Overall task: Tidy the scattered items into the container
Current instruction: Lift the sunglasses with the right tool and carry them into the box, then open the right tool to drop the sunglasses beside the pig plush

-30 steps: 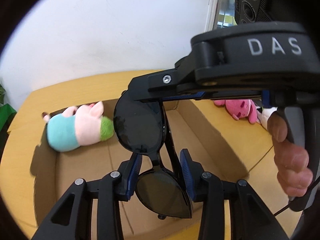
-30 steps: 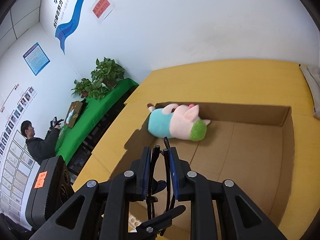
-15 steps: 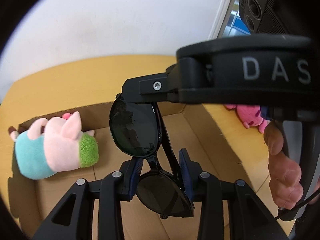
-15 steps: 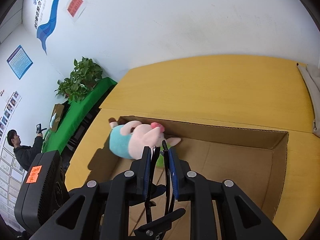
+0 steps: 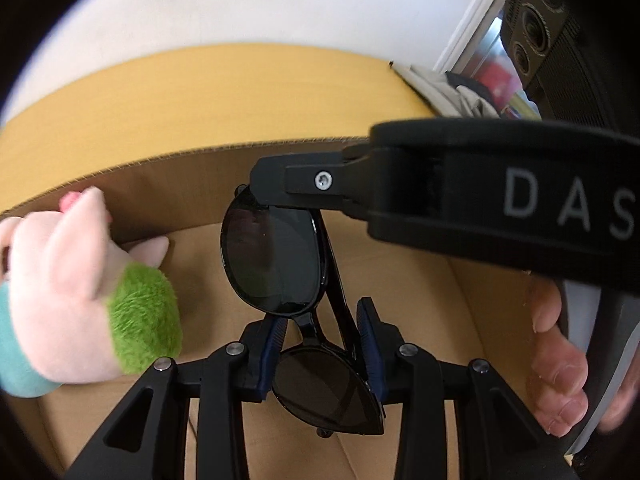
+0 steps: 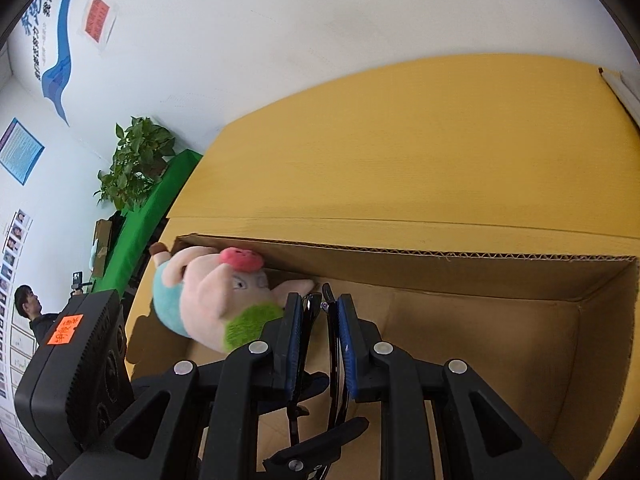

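Black sunglasses (image 5: 272,256) hang folded over the open cardboard box (image 5: 200,160), held by both grippers. My left gripper (image 5: 320,320) is shut on the sunglasses at the bridge, between the two dark lenses. The right gripper's finger (image 5: 440,184) reaches in from the right onto the upper lens. In the right wrist view my right gripper (image 6: 318,312) is shut on the sunglasses' thin black frame (image 6: 332,360), edge-on between the blue pads. A plush pig (image 6: 216,296) in pink, teal and green lies against the box's far left corner (image 6: 440,276), close to the left of both grippers.
The box sits on a yellow table (image 6: 400,140) by a white wall. A hand (image 5: 556,360) grips the right tool's handle. Grey cloth (image 5: 440,88) lies at the table's far right corner. A plant (image 6: 136,160) and a person (image 6: 28,308) are far off left.
Both grippers have sunk forward toward the box with the sunglasses still held. The plush pig now looms larger and nearer; the pink toy on the table has left the left wrist view.
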The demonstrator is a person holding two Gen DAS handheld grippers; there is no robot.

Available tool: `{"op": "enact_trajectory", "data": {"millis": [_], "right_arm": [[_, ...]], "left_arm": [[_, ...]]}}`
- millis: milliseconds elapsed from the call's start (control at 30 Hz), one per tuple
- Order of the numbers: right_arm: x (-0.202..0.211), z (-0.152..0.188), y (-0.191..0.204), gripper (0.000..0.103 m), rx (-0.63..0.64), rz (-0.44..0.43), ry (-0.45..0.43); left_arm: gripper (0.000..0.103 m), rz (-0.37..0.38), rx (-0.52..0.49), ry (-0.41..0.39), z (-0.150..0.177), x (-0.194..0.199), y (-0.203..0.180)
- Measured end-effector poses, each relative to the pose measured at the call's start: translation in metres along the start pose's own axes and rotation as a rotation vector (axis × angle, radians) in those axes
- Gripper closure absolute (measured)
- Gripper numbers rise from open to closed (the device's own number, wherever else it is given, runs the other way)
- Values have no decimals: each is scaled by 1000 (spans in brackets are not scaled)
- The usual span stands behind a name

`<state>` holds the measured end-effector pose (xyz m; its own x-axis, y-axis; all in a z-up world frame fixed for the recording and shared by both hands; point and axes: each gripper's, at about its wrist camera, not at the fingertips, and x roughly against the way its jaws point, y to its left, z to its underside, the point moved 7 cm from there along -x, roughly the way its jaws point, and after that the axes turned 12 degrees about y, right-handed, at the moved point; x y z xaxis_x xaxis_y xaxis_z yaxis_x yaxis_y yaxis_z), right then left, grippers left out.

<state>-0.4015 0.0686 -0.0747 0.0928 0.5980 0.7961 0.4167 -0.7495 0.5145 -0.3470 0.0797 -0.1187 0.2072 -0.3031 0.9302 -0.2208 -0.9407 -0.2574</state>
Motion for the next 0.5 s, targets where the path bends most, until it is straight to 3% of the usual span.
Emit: {"op": "enact_trajectory", "data": {"millis": [267,500], "right_arm": [[-31,1,-25,84,-59,8,35],[-34,1,-29,83,-74,2,18]], "left_arm": [[69,5,54,103,3,-32,13],[68,29,73,111,9,-31,12]]}}
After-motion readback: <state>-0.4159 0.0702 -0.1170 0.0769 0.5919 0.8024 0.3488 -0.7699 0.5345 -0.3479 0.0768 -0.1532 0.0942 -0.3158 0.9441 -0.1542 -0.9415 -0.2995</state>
